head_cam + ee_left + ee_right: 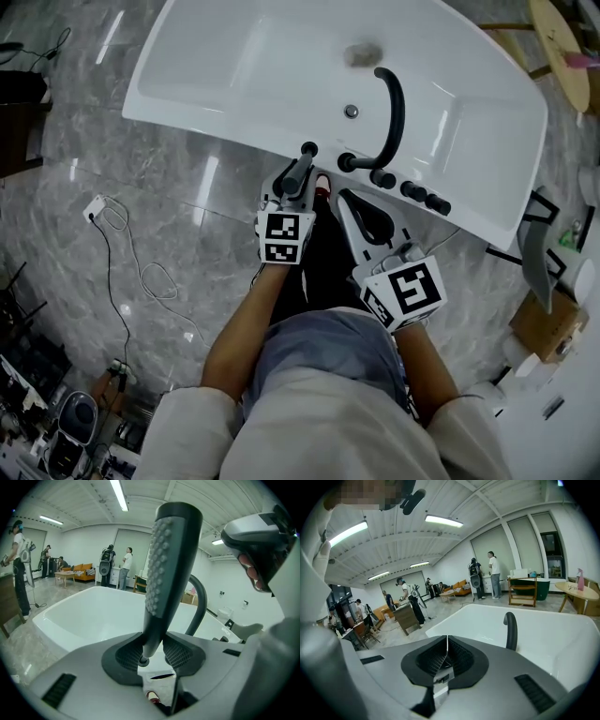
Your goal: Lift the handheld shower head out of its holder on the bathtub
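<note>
The handheld shower head (305, 161) is a dark grey stick with a nubbed face (171, 559). It stands upright between the pads of my left gripper (298, 178) (153, 651), which is shut on its lower end, just over the near rim of the white bathtub (216, 131). Its holder is hidden under the gripper. My right gripper (349, 202) (446, 656) hovers beside it to the right, shut with nothing between its pads. The black curved spout (394, 112) (511, 630) rises behind both grippers.
Black tap knobs (412, 190) line the tub rim right of the spout. A white plug with its cable (94, 208) lies on the marble floor at left. A cardboard box (544, 323) and a round table (562, 47) stand at right. People stand far behind the tub.
</note>
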